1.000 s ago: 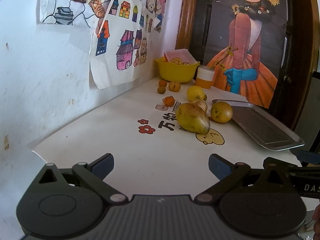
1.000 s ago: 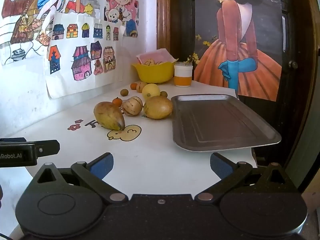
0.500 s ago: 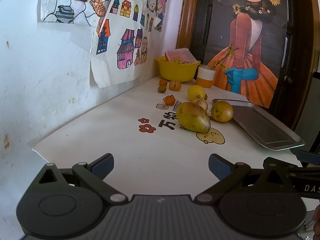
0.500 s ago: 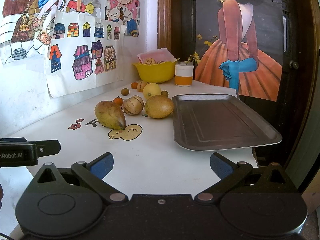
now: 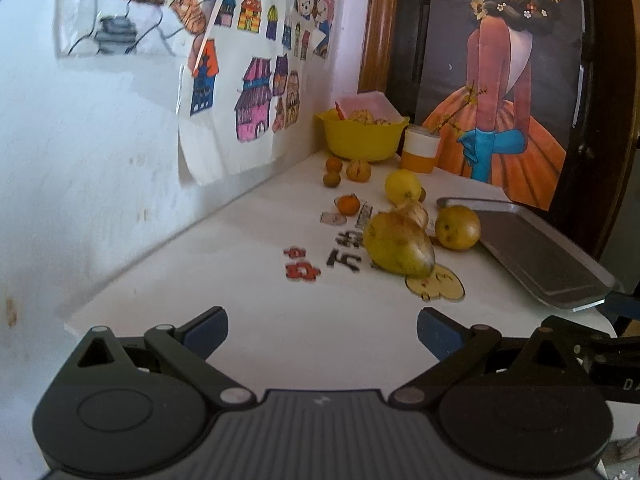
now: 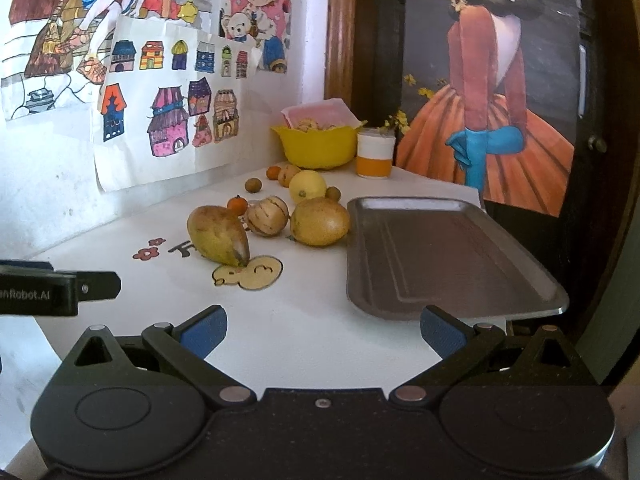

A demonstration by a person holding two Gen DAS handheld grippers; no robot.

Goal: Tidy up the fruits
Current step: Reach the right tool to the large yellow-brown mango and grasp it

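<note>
While nothing is picked up yet, this is how things stand.

Left tool: the left gripper (image 5: pixel 322 334) has its blue pads (image 5: pixel 206 330) spread wide apart, and it holds nothing.

Right tool: the right gripper (image 6: pixel 323 332) is spread wide too, and it holds nothing.

Tray: the flat grey metal tray (image 6: pixel 448 256) lies just ahead of the right tool, a little to its right side. Nothing lies in it.

Big fruits: the long yellow-brown pointed fruit (image 6: pixel 219 235) lies ahead of the right tool, off to its left. It is the nearest fruit to both tools. Behind it sit the round striped tan fruit (image 6: pixel 267 215) and the round yellow-brown fruit (image 6: pixel 319 221). The round one is just beside the tray's left edge.

Small fruits: further ahead are the bright yellow lemon (image 6: pixel 307 186), the small orange fruit (image 6: pixel 237 204) and some little brown and orange ones.

Far end: the yellow plastic bowl (image 6: pixel 318 145) and the white and orange cup (image 6: pixel 375 152) stand at the back, well away from both tools.

Table: the white table with cartoon stickers (image 5: pixel 240 280) holds all of it.

Done so far: I think nothing. All the fruits I can see lie loose on the table.

Left to do: I think every fruit has to go onto the tray, one at a time.

Next: my guess is the long pointed fruit goes first, since it is closest.
</note>
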